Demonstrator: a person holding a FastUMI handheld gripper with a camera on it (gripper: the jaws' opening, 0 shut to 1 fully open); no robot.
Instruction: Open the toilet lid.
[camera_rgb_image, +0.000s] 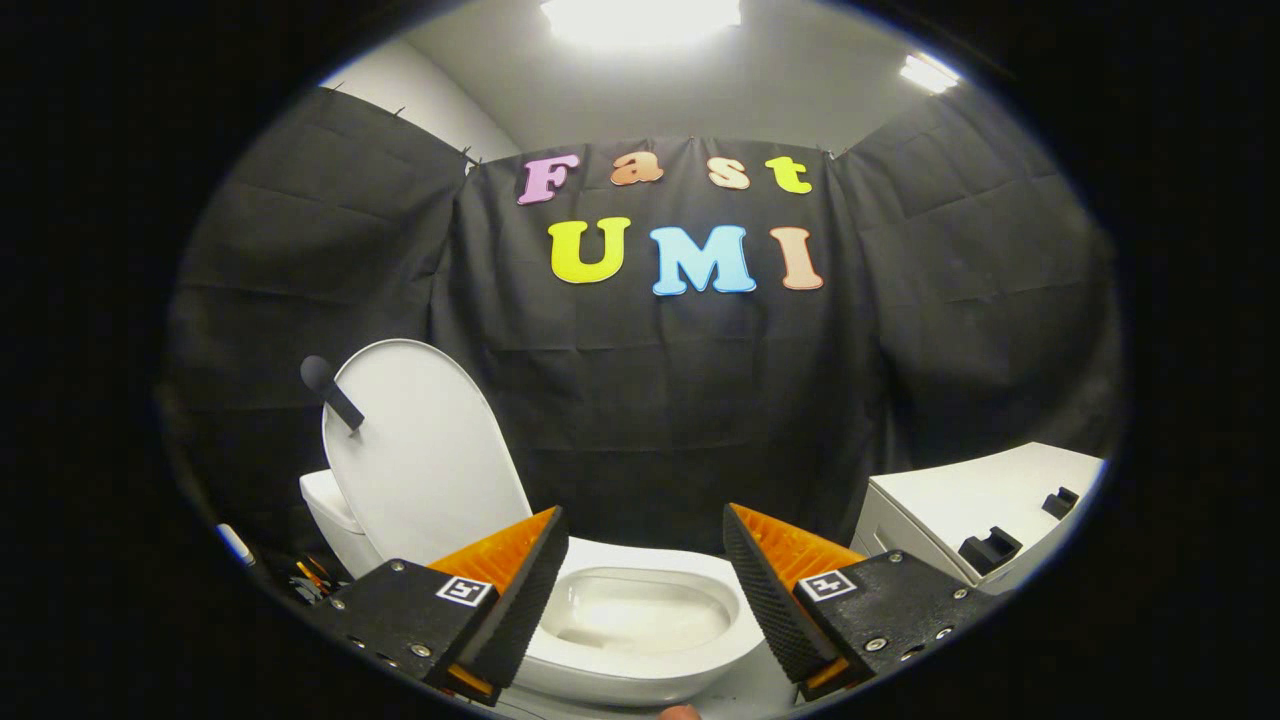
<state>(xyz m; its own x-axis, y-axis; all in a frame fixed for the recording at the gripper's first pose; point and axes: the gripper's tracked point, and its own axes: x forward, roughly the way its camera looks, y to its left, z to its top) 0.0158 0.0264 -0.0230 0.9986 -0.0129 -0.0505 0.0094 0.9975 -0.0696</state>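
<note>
Gripper (642, 590) agape; glossy oval lid (420, 450) upright

Tongs (645, 590): wedge-shaped fingers with ribbed pads, dark screwed mounts, square black-white marker on each.

Gripper (640, 590): fingers spread apart, gripping nothing. Toilet bowl (650, 610) lies between and just beyond them. Lid (425, 450) stands raised at 10 o'clock, with a dark handle (330, 390). White cabinet (985, 520), possibly drawers, at 3 o'clock.
</note>
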